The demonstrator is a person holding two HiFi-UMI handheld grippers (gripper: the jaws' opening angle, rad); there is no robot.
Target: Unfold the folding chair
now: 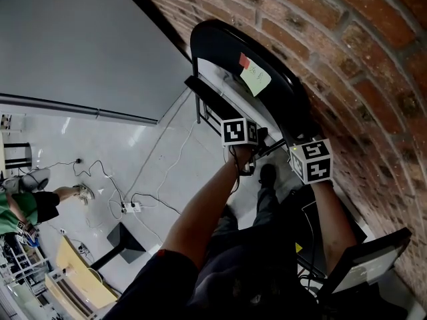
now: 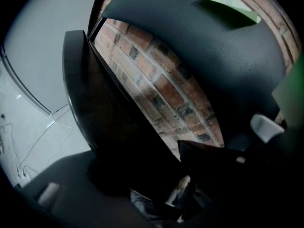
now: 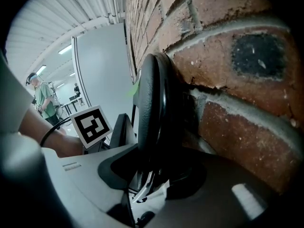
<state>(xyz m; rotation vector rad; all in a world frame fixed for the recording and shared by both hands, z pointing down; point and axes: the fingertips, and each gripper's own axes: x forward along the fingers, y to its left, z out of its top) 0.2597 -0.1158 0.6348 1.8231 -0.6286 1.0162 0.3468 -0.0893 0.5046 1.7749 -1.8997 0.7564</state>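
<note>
A black folding chair leans folded against the brick wall, with a red note and a green note stuck on its backrest. My left gripper reaches to the seat panel. In the left gripper view the seat runs down between the jaws of the left gripper, and a gap shows beside the right jaw. The backrest stands behind it. My right gripper is at the backrest's side; the right gripper view shows the right gripper shut on the backrest's rim.
Cables and a power strip lie on the pale floor. A light wooden piece of furniture stands at the lower left. A person in green is at the left edge. A dark flat object leans by the wall at the lower right.
</note>
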